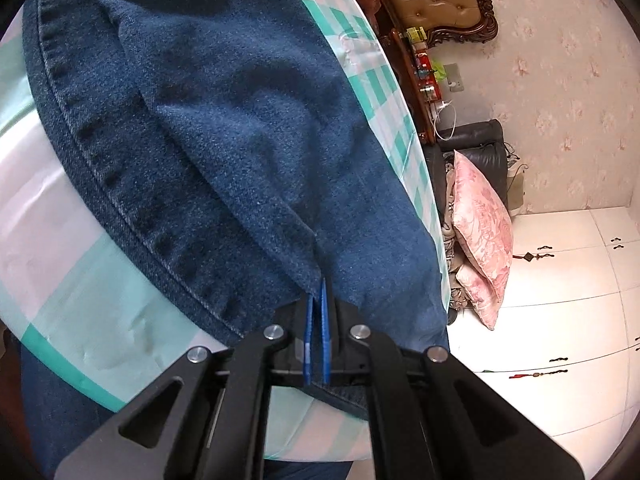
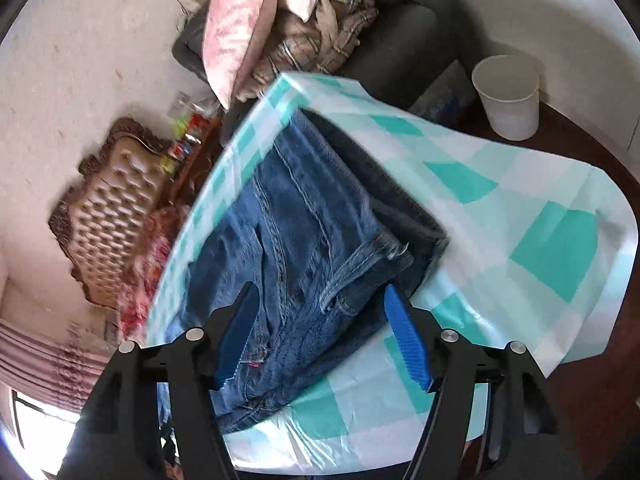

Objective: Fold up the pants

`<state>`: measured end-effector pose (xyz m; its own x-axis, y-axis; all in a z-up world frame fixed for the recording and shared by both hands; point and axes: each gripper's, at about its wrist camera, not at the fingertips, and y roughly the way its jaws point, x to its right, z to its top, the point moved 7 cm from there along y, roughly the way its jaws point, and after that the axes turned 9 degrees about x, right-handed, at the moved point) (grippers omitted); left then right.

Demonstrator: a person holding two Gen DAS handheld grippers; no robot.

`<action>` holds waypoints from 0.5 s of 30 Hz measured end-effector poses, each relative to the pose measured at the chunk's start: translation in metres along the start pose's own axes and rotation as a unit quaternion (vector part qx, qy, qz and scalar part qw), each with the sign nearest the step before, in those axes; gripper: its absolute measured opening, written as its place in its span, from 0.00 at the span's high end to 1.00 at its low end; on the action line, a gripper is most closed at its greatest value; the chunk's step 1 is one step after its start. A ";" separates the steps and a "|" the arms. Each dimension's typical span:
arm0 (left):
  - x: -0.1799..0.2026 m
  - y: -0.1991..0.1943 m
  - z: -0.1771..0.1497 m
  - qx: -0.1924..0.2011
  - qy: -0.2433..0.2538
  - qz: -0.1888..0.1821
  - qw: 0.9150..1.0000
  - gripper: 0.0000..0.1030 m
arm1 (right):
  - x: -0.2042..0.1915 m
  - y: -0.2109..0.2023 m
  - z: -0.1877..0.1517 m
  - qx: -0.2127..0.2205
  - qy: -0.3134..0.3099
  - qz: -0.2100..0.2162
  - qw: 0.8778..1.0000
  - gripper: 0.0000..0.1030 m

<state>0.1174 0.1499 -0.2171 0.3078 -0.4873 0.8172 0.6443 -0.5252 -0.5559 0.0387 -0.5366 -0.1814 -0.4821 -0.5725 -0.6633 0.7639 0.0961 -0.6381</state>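
Left wrist view: the left gripper (image 1: pixel 319 300), low centre, is clamped on a fold of the jeans (image 1: pixel 224 128) spread across the checked worktop (image 1: pixel 80 292).

Right wrist view: the right gripper (image 2: pixel 320 320) stands apart, pads clear, over the folded jeans (image 2: pixel 300 240) mid-frame.

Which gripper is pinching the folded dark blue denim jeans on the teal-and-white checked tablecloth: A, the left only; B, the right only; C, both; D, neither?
A: the left gripper has its blue fingers shut on a fold of the dark blue denim jeans, while the right gripper stands open over them.
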 end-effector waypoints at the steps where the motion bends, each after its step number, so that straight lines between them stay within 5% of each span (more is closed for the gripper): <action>1: -0.001 0.001 0.000 0.000 -0.002 0.000 1.000 0.97 | -0.001 0.005 -0.003 -0.004 -0.006 -0.020 1.000 0.37; 4: -0.004 0.004 -0.001 -0.003 -0.004 -0.001 1.000 0.97 | -0.006 0.014 -0.008 0.002 -0.036 -0.047 0.998 0.52; 5: -0.004 0.005 0.000 -0.004 -0.002 -0.001 1.000 0.97 | -0.009 0.018 -0.008 0.006 -0.051 -0.063 0.997 0.75; 6: -0.003 0.004 0.001 -0.003 -0.003 -0.002 1.000 0.98 | -0.010 0.019 -0.007 0.013 -0.060 -0.079 0.995 0.88; 11: 0.016 -0.027 -0.004 0.018 0.007 -0.018 1.000 0.98 | -0.036 -0.014 0.013 0.053 -0.068 -0.046 0.995 0.89; 15: 0.002 -0.027 -0.017 0.006 -0.012 -0.013 1.000 0.98 | -0.024 -0.013 0.018 0.048 -0.076 -0.071 0.993 0.89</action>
<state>0.0890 0.1509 -0.2028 0.3071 -0.4575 0.8345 0.6605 -0.5289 -0.5330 0.0483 -0.5383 -0.1501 -0.5233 -0.6915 -0.4980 0.7335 -0.0680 -0.6762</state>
